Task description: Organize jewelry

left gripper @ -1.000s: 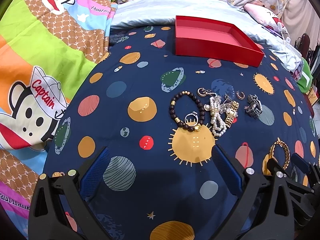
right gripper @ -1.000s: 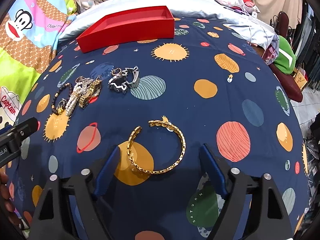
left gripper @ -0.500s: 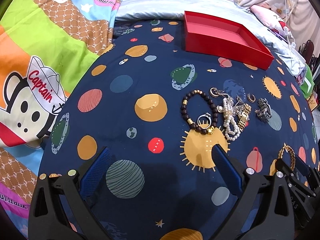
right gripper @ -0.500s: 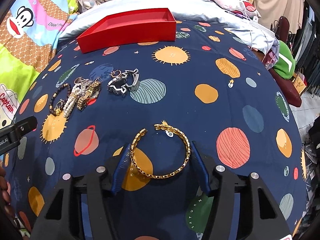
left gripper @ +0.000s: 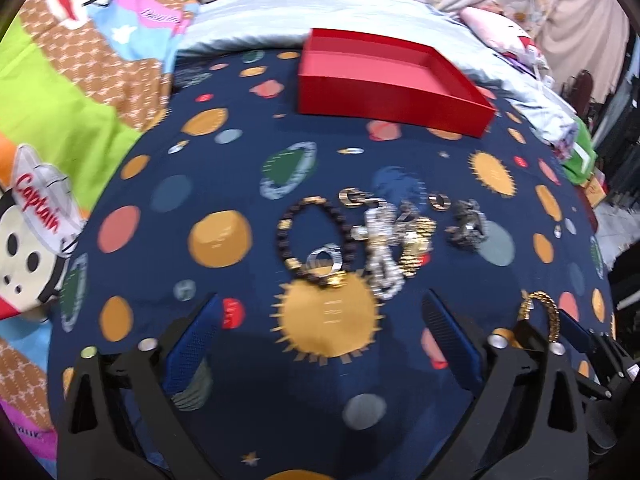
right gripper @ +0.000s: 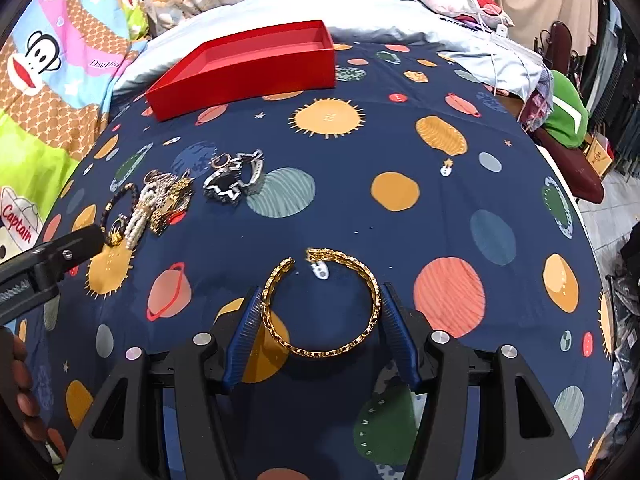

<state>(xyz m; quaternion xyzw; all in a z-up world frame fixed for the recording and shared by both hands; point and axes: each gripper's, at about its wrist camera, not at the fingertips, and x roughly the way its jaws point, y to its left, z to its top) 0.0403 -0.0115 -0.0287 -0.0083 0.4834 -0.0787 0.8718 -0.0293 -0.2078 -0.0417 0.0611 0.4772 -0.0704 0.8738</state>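
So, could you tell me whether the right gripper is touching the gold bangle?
Touching. In the right wrist view, both blue pads of the right gripper sit against opposite sides of the gold bangle, with no gap visible.

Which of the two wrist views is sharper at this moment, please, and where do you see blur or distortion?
Right wrist view: crisp, the gold bangle and red box sharply edged. Left wrist view: smeared by motion, the jewelry pile and dark bead bracelet soft. Both views: fisheye bends the planet-print bedspread into a dome, corners dark.
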